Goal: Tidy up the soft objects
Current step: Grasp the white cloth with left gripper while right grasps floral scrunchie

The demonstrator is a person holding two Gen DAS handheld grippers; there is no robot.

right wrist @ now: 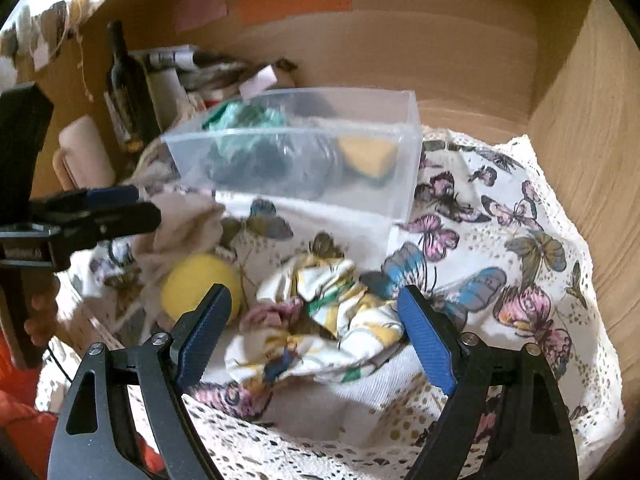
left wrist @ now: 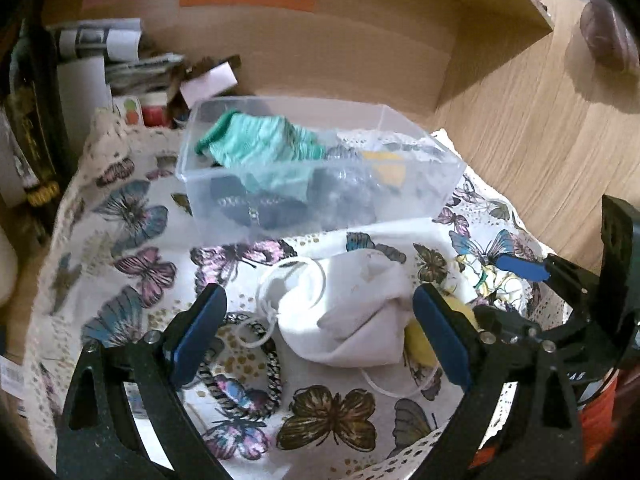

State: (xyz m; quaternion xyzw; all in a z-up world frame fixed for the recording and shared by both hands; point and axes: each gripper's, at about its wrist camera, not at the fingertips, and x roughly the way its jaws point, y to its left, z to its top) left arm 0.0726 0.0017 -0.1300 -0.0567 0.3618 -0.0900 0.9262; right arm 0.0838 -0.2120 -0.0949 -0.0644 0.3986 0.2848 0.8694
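Left matte black two-finger gripper (left wrist: 320, 336): speckled black plastic arms with teardrop cutouts, silver round screw heads at the finger joints, flat blue textured pads (left wrist: 198, 336) on the inner faces. Right black two-finger gripper (right wrist: 316, 334), same build: smooth black arms, elongated cutouts, silver screws, blue ribbed pads (right wrist: 426, 340). Right gripper's boxy black body shows white lettering, unreadable. Black cable trails beside it. Bare skin of fingers visible, blurred, at the right wrist view's left edge.

1. Behind the left gripper's right finger (left wrist: 442, 340), a yellow ball (left wrist: 418, 344) is mostly hidden.
2. Ahead, dark items (left wrist: 256, 208) inside the clear bin (left wrist: 224, 192) blur beyond identification.
3. Both grippers' handles are cut off by the frame's lower edge.
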